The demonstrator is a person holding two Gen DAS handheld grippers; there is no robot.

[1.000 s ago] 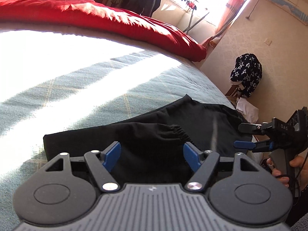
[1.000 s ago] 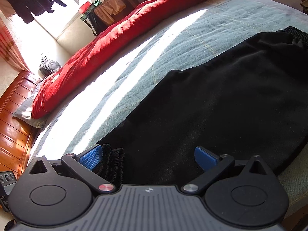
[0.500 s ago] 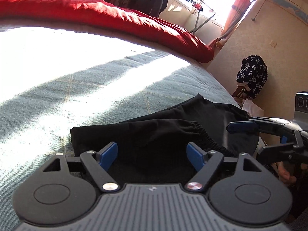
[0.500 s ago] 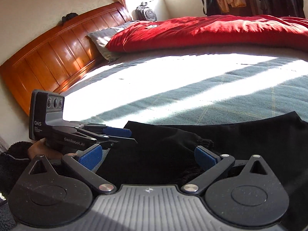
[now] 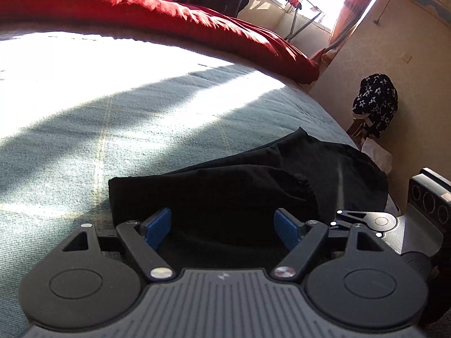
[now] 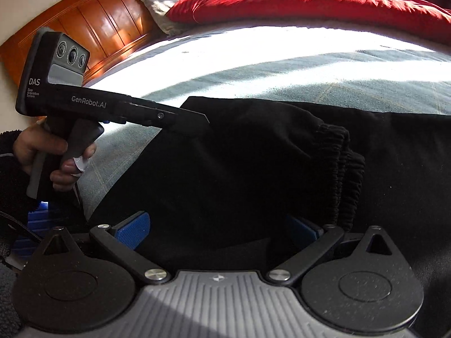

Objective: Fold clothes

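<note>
Black trousers (image 5: pixel 239 186) lie folded on the blue-grey bedspread (image 5: pixel 112 129), the gathered elastic band (image 6: pixel 344 163) resting on top of the fold. My left gripper (image 5: pixel 222 219) is open just above the near edge of the cloth, its blue pads apart and pressing nothing. In the right wrist view the left gripper (image 6: pixel 194 121) reaches over the trousers' left end, held by a hand (image 6: pixel 56 146). My right gripper (image 6: pixel 217 222) is open too, low over the black cloth beside the elastic band. Its body (image 5: pixel 422 205) shows at the right edge of the left wrist view.
A red duvet (image 5: pixel 169 14) is bunched along the far side of the bed. A wooden headboard (image 6: pixel 98 22) and a grey pillow (image 6: pixel 160 2) are at the left end. A star-patterned garment (image 5: pixel 375 98) hangs by the wall past the bed's right edge.
The right gripper has rolled and swung in beside the left one, so its view now faces the headboard. The left gripper's jaws have widened slightly and it has barely moved.
</note>
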